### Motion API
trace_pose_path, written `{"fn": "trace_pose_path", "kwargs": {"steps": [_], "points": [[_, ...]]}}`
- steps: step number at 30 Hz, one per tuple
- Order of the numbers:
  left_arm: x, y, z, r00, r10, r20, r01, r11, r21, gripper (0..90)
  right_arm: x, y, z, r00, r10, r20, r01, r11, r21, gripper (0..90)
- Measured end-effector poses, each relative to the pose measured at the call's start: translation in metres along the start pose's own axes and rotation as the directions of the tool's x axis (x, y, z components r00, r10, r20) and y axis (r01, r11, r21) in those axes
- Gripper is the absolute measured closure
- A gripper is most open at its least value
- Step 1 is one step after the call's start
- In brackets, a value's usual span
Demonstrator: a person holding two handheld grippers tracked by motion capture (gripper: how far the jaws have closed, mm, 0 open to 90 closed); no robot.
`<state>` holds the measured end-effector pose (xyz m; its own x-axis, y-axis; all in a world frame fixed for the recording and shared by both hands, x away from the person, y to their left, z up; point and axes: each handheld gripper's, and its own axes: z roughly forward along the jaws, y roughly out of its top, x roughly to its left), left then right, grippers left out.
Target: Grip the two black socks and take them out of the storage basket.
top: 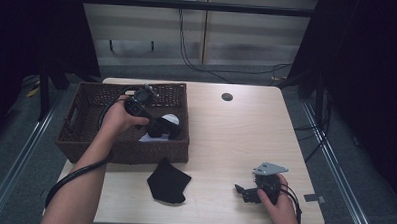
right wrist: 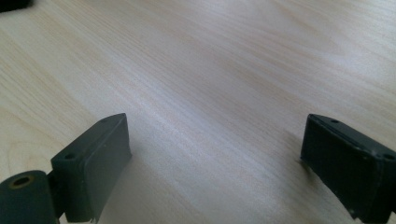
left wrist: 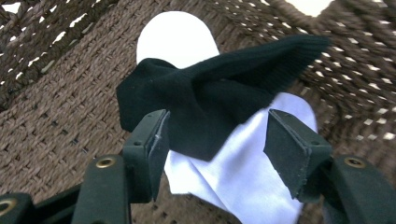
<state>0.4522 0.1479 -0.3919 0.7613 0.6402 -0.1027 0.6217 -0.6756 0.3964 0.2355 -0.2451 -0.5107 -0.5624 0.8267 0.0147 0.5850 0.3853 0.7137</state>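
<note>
Basket [top: 80, 138] walls around left gripper [left wrist: 215, 135]

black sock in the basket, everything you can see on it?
The black sock is a dark knit with a ribbed cuff end pointing up and right in the left gripper view. It lies limp and crumpled inside the wicker basket, draped over white socks. The left gripper is open, its fingers either side of the sock's lower edge, not closed on it.

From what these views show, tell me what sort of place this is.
Probably a lab or studio recording station, not a home: a bare wooden table ringed by black curtains, loose cables along the wall, and a person working with handheld tongs, the left one in a wicker basket.
</note>
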Motion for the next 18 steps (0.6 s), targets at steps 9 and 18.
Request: {"fn": "trace_pose_path", "kwargs": {"steps": [9, 18], "points": [[0.009, -0.002, 0.024, 0.9999, -0.016, 0.004, 0.016, 0.9999, 0.005, 36.9, 0.000, 0.000, 0.000, 1.0000, -0.001, 0.002, 0.001, 1.000, 0.002, 7.5], [0.005, 0.001, 0.038, 0.9995, 0.005, 0.030, -0.005, 0.9998, 0.020, 41.7, 0.000, 0.000, 0.000, 1.0000, 0.001, 0.000, -0.001, 1.000, 0.002, 7.4]]}}
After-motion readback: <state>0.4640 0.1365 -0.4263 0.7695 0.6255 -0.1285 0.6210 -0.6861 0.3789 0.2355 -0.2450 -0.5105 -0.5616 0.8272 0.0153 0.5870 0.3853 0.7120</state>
